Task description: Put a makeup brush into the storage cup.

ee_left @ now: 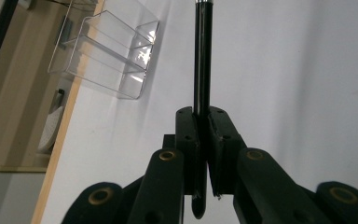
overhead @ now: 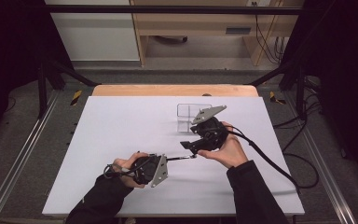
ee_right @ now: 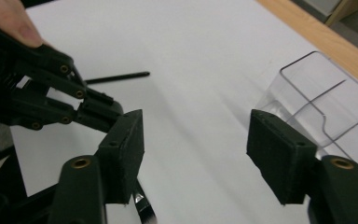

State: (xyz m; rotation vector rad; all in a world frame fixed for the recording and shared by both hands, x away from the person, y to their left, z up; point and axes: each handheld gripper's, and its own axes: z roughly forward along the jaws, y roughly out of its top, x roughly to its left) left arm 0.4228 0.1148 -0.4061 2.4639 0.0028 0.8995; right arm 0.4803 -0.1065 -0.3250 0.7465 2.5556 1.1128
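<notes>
The left gripper (ee_left: 203, 140) pinches a black pen (ee_left: 202, 56) held level just above the bench (overhead: 121, 140), the right gripper (ee_right: 196, 154) stands spread and empty beside it, so carrying the pen to the clear organizer (overhead: 189, 116) seems next.

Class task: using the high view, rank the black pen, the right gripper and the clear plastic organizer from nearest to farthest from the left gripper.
1. Black pen: clamped in the left gripper, sticking out to its right.
2. Right gripper: just past the pen's far end, jaws open.
3. Clear plastic organizer: farther back, toward the table's far edge.
</notes>
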